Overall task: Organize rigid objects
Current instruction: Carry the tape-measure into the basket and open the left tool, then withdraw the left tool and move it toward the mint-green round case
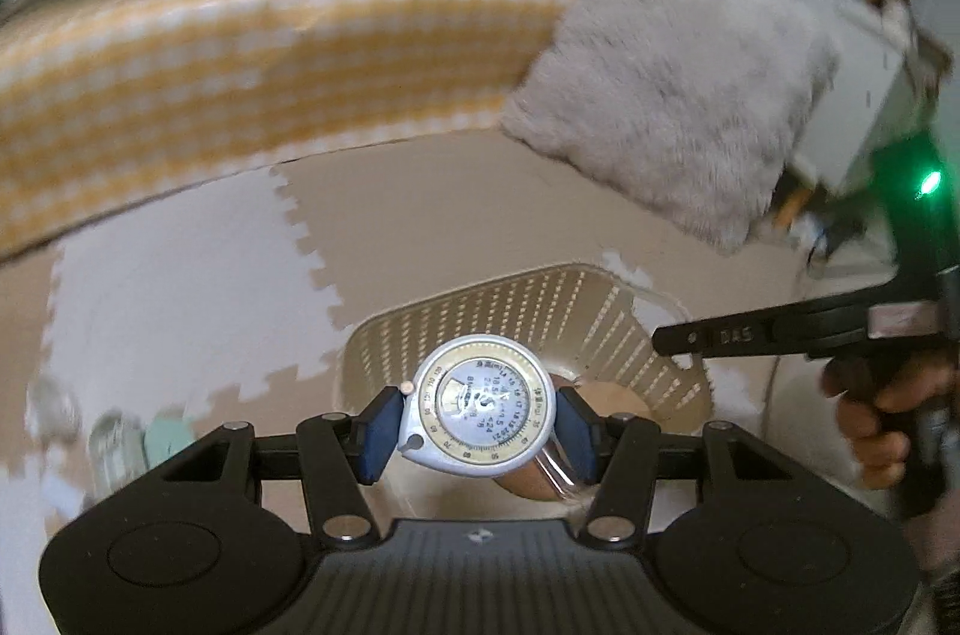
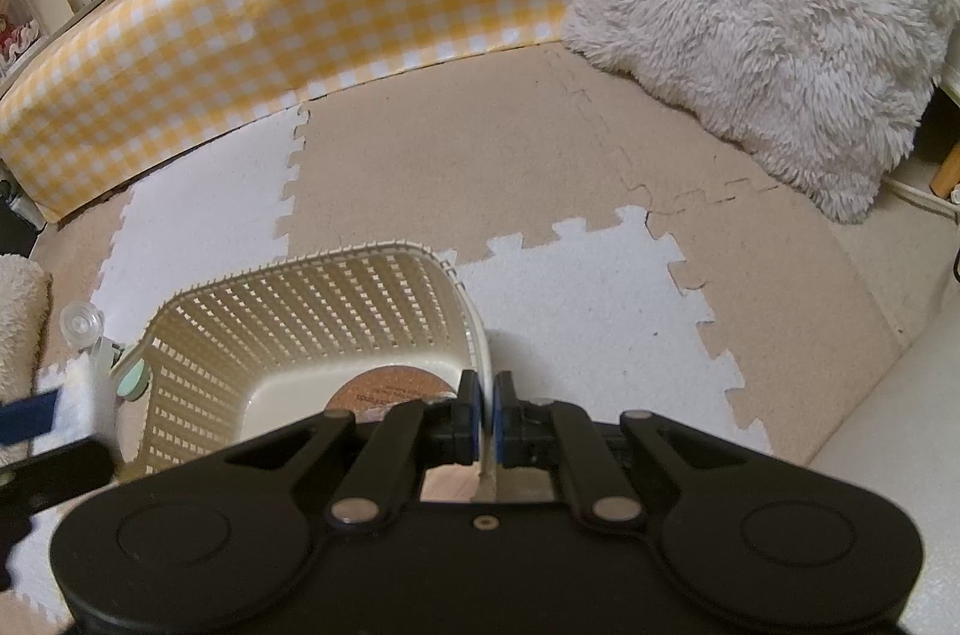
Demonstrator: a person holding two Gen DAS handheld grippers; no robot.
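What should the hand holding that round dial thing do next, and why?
Probably lower the round dial into the basket and only then let go. The left gripper has it pinched above the basket's open top, while the right gripper is clamped on the rim, seemingly steadying it.

The dial's small print is unreadable, and blur smears the clutter at left.
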